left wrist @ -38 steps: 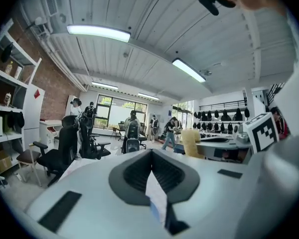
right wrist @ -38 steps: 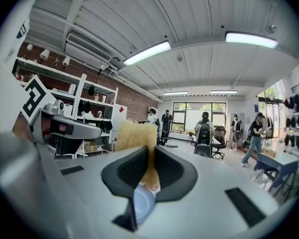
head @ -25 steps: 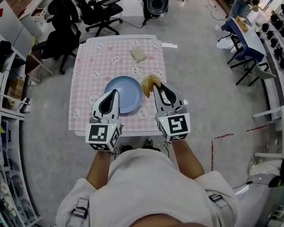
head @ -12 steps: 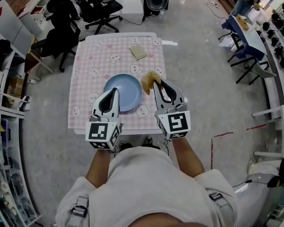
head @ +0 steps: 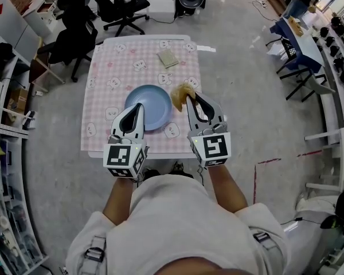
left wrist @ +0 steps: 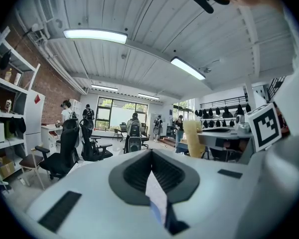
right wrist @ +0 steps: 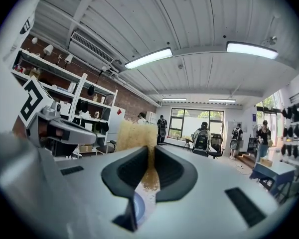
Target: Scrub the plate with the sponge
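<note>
Right gripper (right wrist: 152,151): jaws clamped tight on a sponge (right wrist: 135,135), yellow, coarse and porous, pinched thin at the grip and bulging beyond the tips. Left gripper (left wrist: 150,156): jaws pressed together, nothing between them.

Head view: the right gripper (head: 190,96) has the sponge (head: 180,93) at the right rim of the plate (head: 152,103); can't tell if they touch. The left gripper (head: 139,106) overlaps the plate's near-left edge.

The plate is round, smooth, pale blue, its face bare, sitting about mid-table. The table (head: 106,73) has a pink checked cloth with small white cartoon prints. A flat greenish square pad (head: 168,58) lies near the far edge, well apart from the plate.

Versus 1 s ago: table and plate sit slightly higher in the head view. Sponge-to-plate relation and both grips unchanged.
</note>
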